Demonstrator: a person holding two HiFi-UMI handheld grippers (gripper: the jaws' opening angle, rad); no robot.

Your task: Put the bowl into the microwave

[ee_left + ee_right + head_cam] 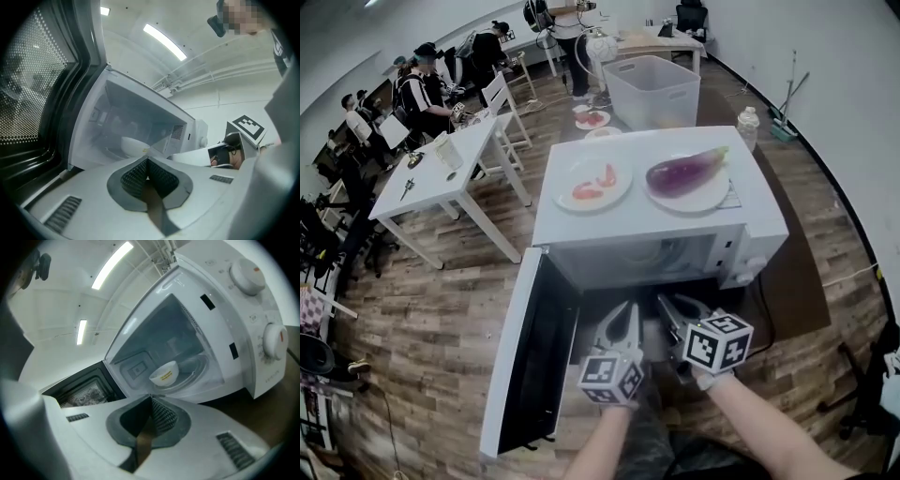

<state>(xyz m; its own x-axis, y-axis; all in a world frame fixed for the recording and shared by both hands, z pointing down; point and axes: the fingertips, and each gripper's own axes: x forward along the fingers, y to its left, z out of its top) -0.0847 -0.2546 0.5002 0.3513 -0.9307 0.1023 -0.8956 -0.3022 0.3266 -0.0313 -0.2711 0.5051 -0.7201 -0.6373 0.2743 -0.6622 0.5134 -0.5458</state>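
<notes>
A white microwave stands with its door swung open to the left. Inside it, a white bowl sits upright on the glass turntable; the left gripper view shows the same bowl deep in the cavity. Both grippers hang just outside the opening, side by side. My left gripper is shut with nothing between its pads, and my right gripper is shut and empty too. Neither touches the bowl. The right gripper's marker cube shows in the left gripper view.
On the microwave's top lie a plate with red food and a plate with an eggplant. Two control knobs are on its right panel. Behind stand a white bin, a white table and several people.
</notes>
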